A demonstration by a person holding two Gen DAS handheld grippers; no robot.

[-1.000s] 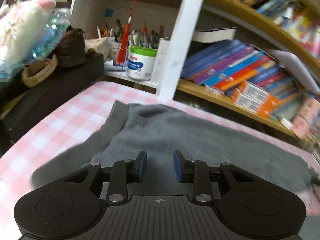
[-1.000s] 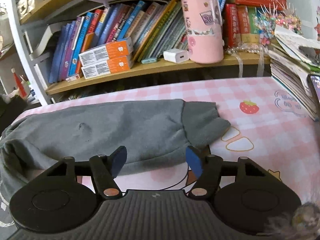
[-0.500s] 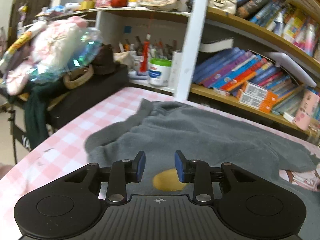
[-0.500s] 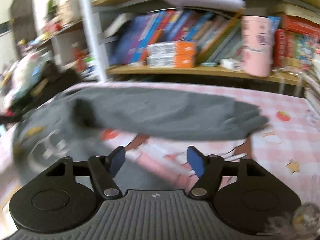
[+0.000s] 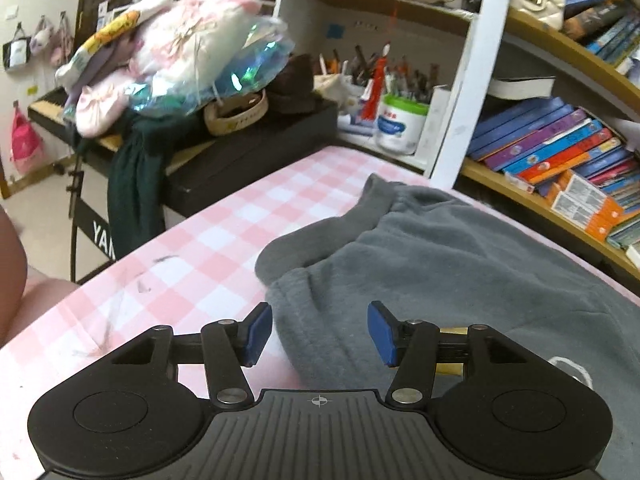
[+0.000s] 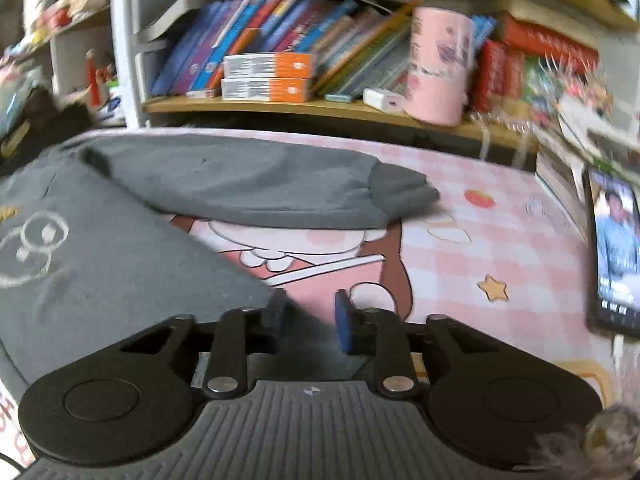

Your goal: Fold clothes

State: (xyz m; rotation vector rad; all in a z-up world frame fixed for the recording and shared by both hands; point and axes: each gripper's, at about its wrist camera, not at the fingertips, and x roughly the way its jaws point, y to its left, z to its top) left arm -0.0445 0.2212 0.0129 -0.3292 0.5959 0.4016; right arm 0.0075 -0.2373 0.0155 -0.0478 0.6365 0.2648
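Note:
A grey sweatshirt (image 5: 460, 264) lies spread on the pink checked tablecloth (image 5: 208, 240). In the right wrist view its body (image 6: 104, 256) bears a white drawing and one sleeve (image 6: 256, 184) lies folded across toward the right. My left gripper (image 5: 319, 334) is open, its blue pads either side of the sweatshirt's near edge, with a cuffed sleeve (image 5: 320, 236) just beyond. My right gripper (image 6: 310, 318) has its jaws narrowed at the sweatshirt's lower corner; grey cloth lies between the pads, but the blur hides whether they clamp it.
Bookshelves (image 6: 280, 68) run along the table's far side, with a pink cup (image 6: 438, 68) and a pen pot (image 5: 402, 128). A black keyboard piled with plush toys (image 5: 192, 60) stands left. A lit tablet (image 6: 614, 248) and stacked books sit right.
Both grippers pulled back toward the near edge of the sweatshirt. The left jaws opened wider. The right jaws narrowed around the sweatshirt's corner and the view swung right.

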